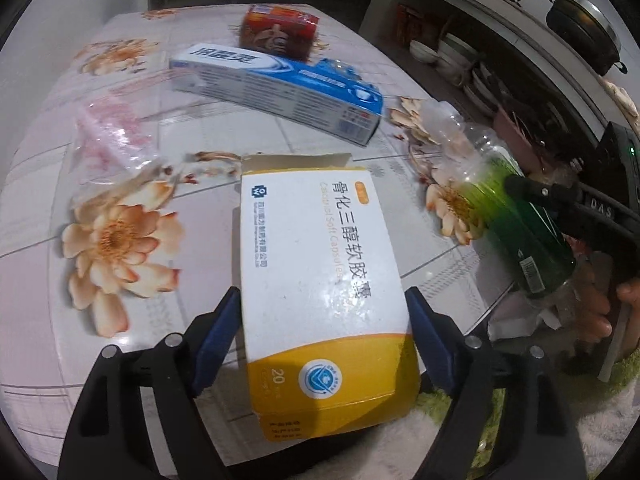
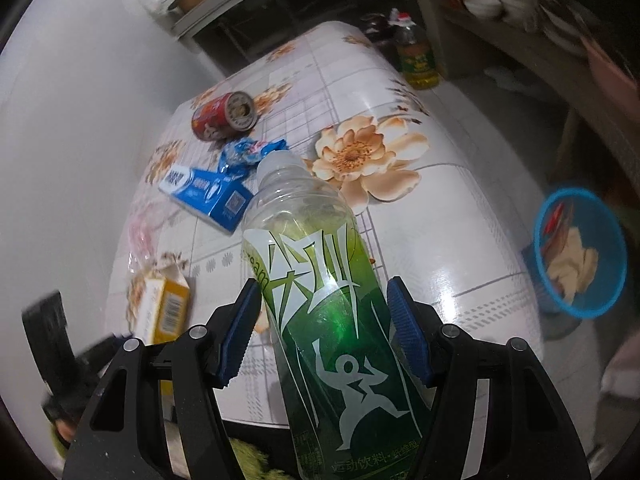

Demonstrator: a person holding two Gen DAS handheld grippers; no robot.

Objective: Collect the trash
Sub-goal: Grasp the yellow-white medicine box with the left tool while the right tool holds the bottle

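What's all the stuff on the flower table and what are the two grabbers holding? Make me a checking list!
Surface: table with a glossy flower-print cover.
Job's things: white-and-yellow medicine box in the left gripper; green drink bottle in the right gripper; blue trash bin beside the table, already holding scraps.
Clutter: red can on its side, blue toothpaste box, blue wrapper, clear plastic bag.
Grippers: both closed on their items, pads touching the sides.
Cables: nothing seen.
Surroundings: oil bottle past the table's far edge, bowls on a shelf, pot on the counter.
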